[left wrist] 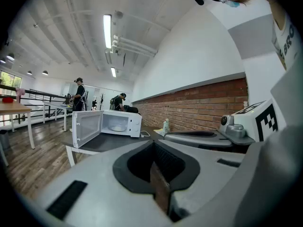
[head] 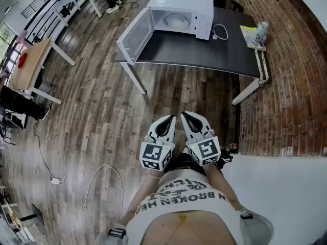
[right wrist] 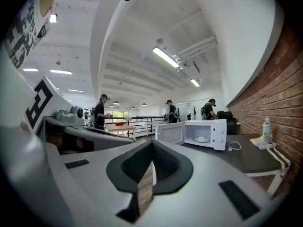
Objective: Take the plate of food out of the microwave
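Plate (head: 176,20), perhaps food, in open microwave (head: 182,2); left claw (head: 170,120), right claw (head: 187,117) pressed together, distant

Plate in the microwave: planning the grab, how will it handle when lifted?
The plate looks white and rigid: probably stiff, perhaps breakable. Low and flat, it likely won't tip, though its mound of food might slide.

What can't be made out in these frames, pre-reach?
- What food is on the plate: too small in every view, just a pale shape inside the microwave.
- Settings of the dials: too small in both gripper views.
- Label on the bottle: too small in all views.
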`<action>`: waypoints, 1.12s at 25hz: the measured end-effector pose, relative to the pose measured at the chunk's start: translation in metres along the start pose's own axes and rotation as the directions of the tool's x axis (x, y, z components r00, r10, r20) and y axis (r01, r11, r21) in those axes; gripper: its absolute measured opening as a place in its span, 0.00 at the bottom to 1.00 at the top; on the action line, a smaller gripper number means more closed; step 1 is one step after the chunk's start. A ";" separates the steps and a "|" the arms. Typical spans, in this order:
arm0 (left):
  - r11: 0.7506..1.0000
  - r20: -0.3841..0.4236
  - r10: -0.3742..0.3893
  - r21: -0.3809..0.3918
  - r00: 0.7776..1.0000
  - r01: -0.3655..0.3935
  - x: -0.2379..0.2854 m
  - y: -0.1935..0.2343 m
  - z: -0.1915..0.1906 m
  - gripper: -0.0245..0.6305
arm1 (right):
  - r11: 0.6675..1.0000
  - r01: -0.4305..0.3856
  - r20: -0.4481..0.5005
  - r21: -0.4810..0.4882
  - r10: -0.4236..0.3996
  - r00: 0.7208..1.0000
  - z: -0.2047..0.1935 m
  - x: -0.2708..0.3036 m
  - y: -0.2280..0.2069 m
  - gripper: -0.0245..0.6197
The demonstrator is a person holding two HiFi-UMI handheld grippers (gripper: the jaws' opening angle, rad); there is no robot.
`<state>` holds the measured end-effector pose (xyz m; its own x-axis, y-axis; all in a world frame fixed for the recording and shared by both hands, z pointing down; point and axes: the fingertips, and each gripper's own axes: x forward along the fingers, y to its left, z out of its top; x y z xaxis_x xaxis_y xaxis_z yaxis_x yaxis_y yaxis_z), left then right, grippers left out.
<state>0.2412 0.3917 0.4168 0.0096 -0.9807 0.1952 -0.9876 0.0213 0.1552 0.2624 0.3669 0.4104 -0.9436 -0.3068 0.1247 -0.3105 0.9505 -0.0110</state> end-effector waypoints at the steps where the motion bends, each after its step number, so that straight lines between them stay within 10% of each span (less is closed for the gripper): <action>1: 1.000 0.000 0.001 -0.003 1.000 -0.001 0.001 -0.002 -0.001 0.05 | 1.000 0.005 0.004 0.011 -0.005 1.000 -0.001 -0.002 -0.003 0.05; 14: 0.998 0.009 0.018 -0.060 1.000 -0.017 0.012 -0.018 -0.014 0.05 | 0.997 -0.028 0.030 0.074 0.025 0.999 -0.014 -0.012 -0.023 0.05; 28: 0.995 0.024 -0.056 -0.082 0.998 0.058 0.090 0.071 0.016 0.05 | 0.998 0.038 0.014 0.053 -0.038 0.999 -0.003 0.093 -0.066 0.05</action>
<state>0.1692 0.3021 0.4298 0.0614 -0.9847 0.1632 -0.9693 -0.0198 0.2452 0.1961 0.2755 0.4256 -0.9325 -0.3437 0.1107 -0.3514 0.9344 -0.0588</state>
